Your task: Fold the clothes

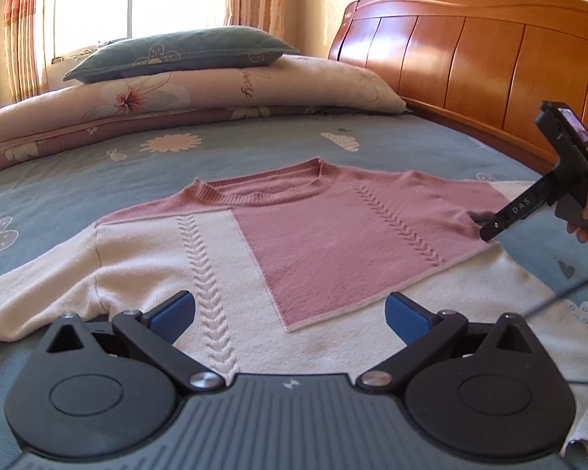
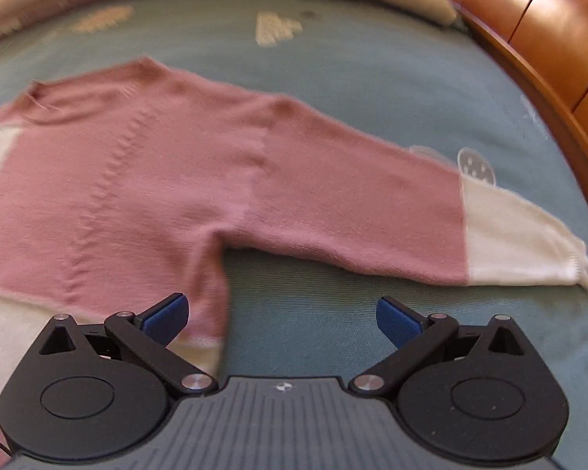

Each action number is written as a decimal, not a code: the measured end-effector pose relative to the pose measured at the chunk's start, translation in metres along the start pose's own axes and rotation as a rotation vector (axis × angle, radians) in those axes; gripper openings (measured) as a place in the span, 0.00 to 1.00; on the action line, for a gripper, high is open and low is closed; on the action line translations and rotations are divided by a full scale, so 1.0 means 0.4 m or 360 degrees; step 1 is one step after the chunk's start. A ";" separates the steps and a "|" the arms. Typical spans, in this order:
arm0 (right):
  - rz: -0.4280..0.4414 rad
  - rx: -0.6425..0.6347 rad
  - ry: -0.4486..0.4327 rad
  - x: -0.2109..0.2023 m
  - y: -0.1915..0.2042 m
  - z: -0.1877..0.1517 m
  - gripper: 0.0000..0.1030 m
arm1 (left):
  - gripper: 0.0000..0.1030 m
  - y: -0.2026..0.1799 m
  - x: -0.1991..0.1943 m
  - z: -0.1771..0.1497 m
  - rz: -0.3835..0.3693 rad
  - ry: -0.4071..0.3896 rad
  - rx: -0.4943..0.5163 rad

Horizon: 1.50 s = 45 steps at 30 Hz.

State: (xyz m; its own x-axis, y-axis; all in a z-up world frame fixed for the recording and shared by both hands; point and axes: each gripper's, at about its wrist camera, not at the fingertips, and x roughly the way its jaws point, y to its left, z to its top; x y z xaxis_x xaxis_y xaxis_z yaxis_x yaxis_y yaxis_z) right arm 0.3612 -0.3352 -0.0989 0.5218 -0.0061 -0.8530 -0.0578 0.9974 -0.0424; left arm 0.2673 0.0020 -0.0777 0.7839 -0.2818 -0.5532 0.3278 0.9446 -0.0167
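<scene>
A pink and cream knit sweater [image 1: 325, 243] lies flat, front up, on the blue bed sheet [image 1: 98, 172], neck toward the pillows. My left gripper [image 1: 290, 317] is open and empty, low over the sweater's cream lower body. My right gripper [image 2: 282, 319] is open and empty, just above the sheet beside the sweater's right armpit [image 2: 215, 235]. The right sleeve [image 2: 372, 211], pink with a cream cuff [image 2: 521, 243], stretches out to the right. In the left wrist view the right gripper [image 1: 490, 231] shows at the sweater's right edge, held by a hand.
Stacked pillows [image 1: 184, 51] and a folded floral quilt [image 1: 215, 90] lie at the head of the bed. A wooden headboard [image 1: 470, 51] runs along the right. A thin black cable [image 1: 568, 286] crosses the sheet at the right. Curtains and a bright window are behind.
</scene>
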 end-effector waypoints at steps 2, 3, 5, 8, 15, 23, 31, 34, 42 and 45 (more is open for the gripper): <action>0.0049 0.0011 -0.0020 -0.028 0.017 -0.018 1.00 | 0.99 0.000 -0.009 0.005 0.0000 -0.0009 -0.0009; 0.0045 -0.0012 -0.0008 -0.022 0.034 -0.029 1.00 | 0.99 -0.001 -0.013 0.006 -0.0003 -0.0015 -0.0011; 0.0036 -0.0059 0.0017 -0.008 0.069 -0.050 1.00 | 0.99 -0.004 -0.022 0.010 -0.0010 -0.0026 -0.0010; 0.0019 -0.0058 0.0099 0.013 0.075 -0.109 1.00 | 0.99 -0.006 -0.039 0.016 -0.0018 -0.0046 -0.0001; -0.0039 0.0053 0.0230 -0.061 -0.004 -0.235 1.00 | 0.99 -0.015 -0.068 0.025 -0.0039 -0.0090 -0.0002; 0.0052 0.0073 0.0033 -0.145 0.050 -0.289 1.00 | 0.99 -0.047 -0.099 0.029 -0.0077 -0.0142 0.0057; 0.0311 -0.0013 -0.0132 -0.108 0.225 -0.229 1.00 | 0.99 -0.030 -0.104 0.032 -0.0076 -0.0145 0.0029; 0.0307 -0.0081 -0.0128 -0.071 0.276 -0.244 1.00 | 0.99 -0.014 -0.093 0.033 -0.0058 -0.0123 -0.0006; 0.0203 -0.0078 -0.0175 -0.094 0.289 -0.310 1.00 | 0.99 0.006 -0.079 0.029 -0.0027 -0.0089 -0.0053; 0.0178 -0.0077 -0.0159 -0.135 0.293 -0.372 1.00 | 0.99 0.004 -0.083 0.030 -0.0034 -0.0097 -0.0048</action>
State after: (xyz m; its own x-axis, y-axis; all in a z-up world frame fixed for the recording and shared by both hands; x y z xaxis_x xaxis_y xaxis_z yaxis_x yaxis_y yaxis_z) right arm 0.1996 -0.2286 -0.1349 0.5916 0.1143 -0.7981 -0.1598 0.9869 0.0229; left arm 0.2480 0.0110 -0.0494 0.8079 -0.3107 -0.5008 0.3295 0.9427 -0.0534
